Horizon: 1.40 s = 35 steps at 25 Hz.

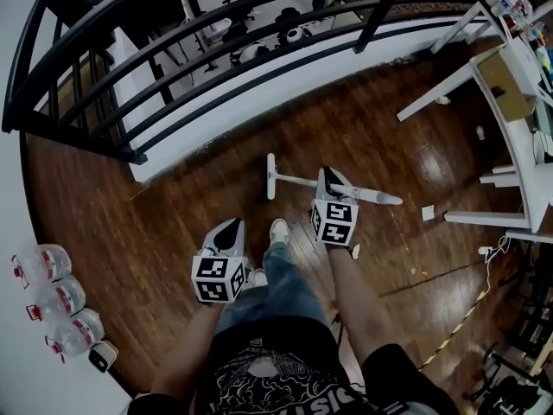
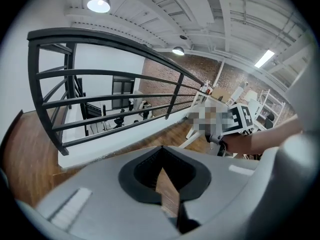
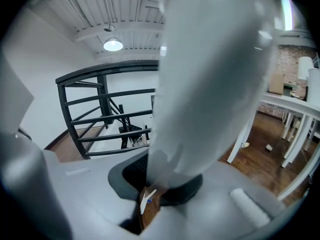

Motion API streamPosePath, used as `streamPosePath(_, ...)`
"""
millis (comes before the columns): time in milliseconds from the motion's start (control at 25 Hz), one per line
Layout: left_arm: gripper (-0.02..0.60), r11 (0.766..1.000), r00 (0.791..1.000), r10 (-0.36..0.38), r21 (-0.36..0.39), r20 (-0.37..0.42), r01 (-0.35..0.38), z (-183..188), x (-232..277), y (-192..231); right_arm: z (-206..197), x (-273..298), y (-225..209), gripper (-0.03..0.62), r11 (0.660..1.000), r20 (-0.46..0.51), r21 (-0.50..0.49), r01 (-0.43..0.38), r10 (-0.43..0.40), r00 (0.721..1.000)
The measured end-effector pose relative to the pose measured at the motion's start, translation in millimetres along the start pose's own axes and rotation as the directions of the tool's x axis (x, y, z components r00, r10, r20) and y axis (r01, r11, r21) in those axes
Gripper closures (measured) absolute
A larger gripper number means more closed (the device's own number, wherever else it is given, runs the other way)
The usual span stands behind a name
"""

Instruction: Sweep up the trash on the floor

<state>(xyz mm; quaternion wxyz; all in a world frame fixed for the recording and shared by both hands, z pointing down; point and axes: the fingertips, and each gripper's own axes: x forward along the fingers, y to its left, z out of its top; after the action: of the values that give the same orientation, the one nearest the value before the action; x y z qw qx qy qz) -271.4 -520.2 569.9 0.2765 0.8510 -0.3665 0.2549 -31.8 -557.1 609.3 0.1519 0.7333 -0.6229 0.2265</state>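
Observation:
A white broom handle runs across the wood floor view from its head at the left, and my right gripper is shut on it. In the right gripper view the handle fills the middle, passing through the closed jaws of the right gripper. My left gripper hangs lower left beside the person's leg, shut with nothing in it; the left gripper shows only floor through its slit. Small white scraps of trash lie on the floor to the right, one more scrap under the tables.
A black curved railing edges the floor at the back. White tables stand on the right, with a cable and striped tape below them. Several water bottles stand at the left wall. The person's shoe is between the grippers.

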Motion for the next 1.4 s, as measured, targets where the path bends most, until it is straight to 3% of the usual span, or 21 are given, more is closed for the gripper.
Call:
streamPosePath(320, 0.577, 0.998, 0.998, -0.068, 0.018, -0.01, 0.068, -50, -31, -32, -36, -75, -32, 0.58, 0.994, 0.017, 0.016, 0.111, -0.112, 0.994)
streamPosePath(720, 0.577, 0.978, 0.979, -0.186, 0.084, -0.081, 0.192, -96, -43, -93, -93, -172, -88, 0.58, 0.961, 0.004, 0.122, 0.249, -0.251, 0.968)
streamPosePath(1120, 0.577, 0.945, 0.952, -0.273, 0.149, -0.136, 0.292, -123, -42, -178, -136, -256, -148, 0.58, 0.923, -0.025, 0.181, 0.339, -0.341, 0.94)
streamPosePath(1400, 0.577, 0.937, 0.95, -0.273, 0.185, -0.15, 0.298, -152, -48, -243, -175, -315, -194, 0.58, 0.907, -0.036, 0.217, 0.362, -0.363, 0.931)
